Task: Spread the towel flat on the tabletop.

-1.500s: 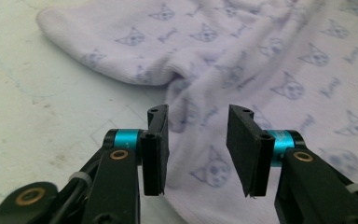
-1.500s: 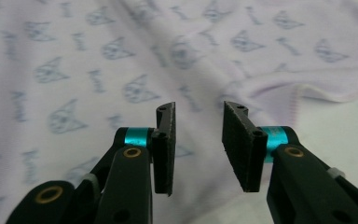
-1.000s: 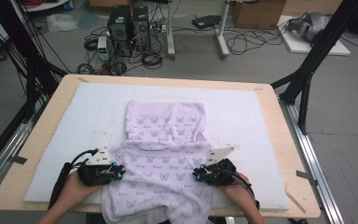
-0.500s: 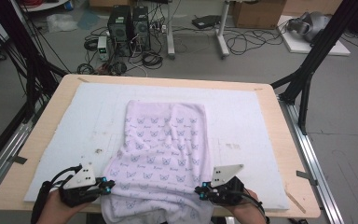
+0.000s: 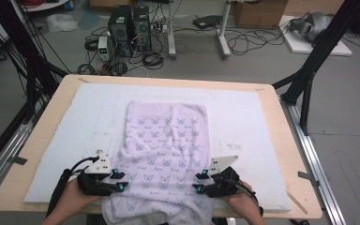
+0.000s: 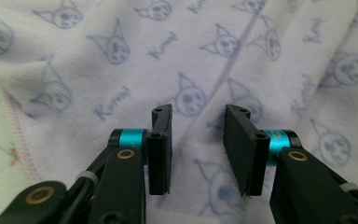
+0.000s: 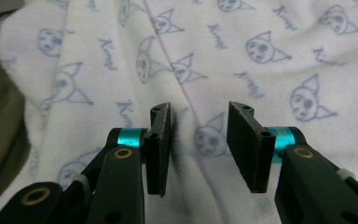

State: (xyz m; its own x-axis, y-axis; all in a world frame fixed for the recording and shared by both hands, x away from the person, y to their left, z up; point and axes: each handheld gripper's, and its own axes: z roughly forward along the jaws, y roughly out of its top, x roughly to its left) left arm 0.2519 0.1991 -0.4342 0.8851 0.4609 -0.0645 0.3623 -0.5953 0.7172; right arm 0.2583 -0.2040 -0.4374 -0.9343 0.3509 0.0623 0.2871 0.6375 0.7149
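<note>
A lilac cloth (image 5: 166, 140) printed with blue cat faces lies spread down the middle of the white pad (image 5: 243, 117), its near end hanging over the table's front edge. My left gripper (image 5: 119, 180) rests at the cloth's near left edge and my right gripper (image 5: 198, 183) at its near right edge. In the left gripper view the left gripper (image 6: 198, 140) stands open above the printed cloth (image 6: 242, 56), which lies below the pads, unpinched. The right gripper (image 7: 200, 140) is likewise open over the cloth (image 7: 242, 70). Both pairs of jaws have just been opening.
The pad lies on a wooden table (image 5: 290, 140) with a bare wood margin all round. Black frame legs (image 5: 309, 70) stand at the right and left corners. Computer cases (image 5: 129, 23) and cables sit on the floor beyond the far edge.
Both hands drew the cloth toward the near edge, flattening it, then came slightly forward again. Both grippers let go of the cloth and now stand open.
</note>
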